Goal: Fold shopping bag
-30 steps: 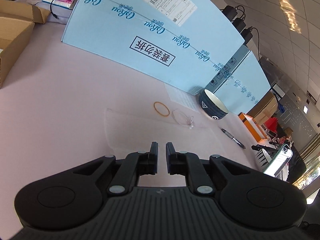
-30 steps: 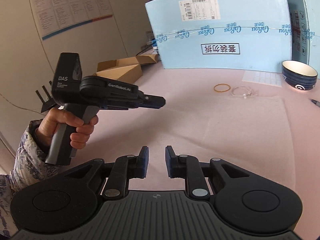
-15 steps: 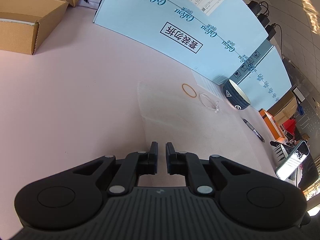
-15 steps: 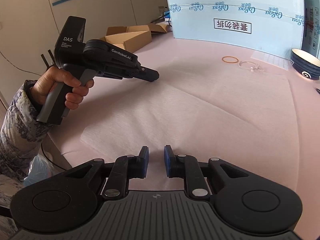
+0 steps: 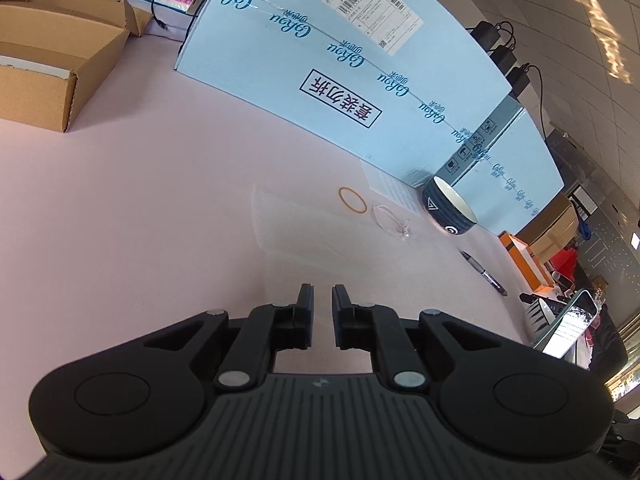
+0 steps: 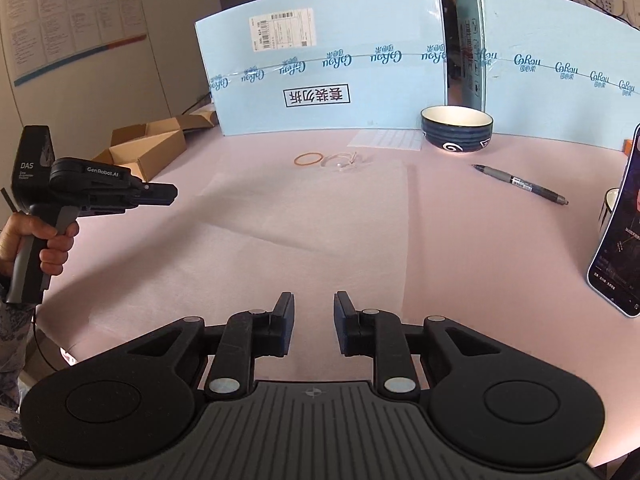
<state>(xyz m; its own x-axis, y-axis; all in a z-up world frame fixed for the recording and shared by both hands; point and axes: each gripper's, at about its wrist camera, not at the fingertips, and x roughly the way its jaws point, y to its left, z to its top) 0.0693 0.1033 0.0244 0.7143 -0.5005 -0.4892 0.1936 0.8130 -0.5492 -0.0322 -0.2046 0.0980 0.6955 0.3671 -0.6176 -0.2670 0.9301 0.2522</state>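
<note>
Shopping bag (image 6: pixel 312 216) flat at table (image 6: pixel 500 248) centre. Rubber band (image 6: pixel 308 159) at 12 o'clock, bowl (image 6: pixel 456 128) at 1, pen (image 6: pixel 520 184) at 2, phone (image 6: pixel 618 232) at 3. Cardboard boxes (image 6: pixel 148 148) at 10.

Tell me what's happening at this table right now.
A person holds a two-finger gripper in each hand over a thin translucent shopping bag lying flat and unfolded on the pink table. The left gripper hangs above the bag's left side, nearly shut and empty. The right gripper is opening above the bag's near edge, nothing between its jaws. Folding hasn't started.
</note>
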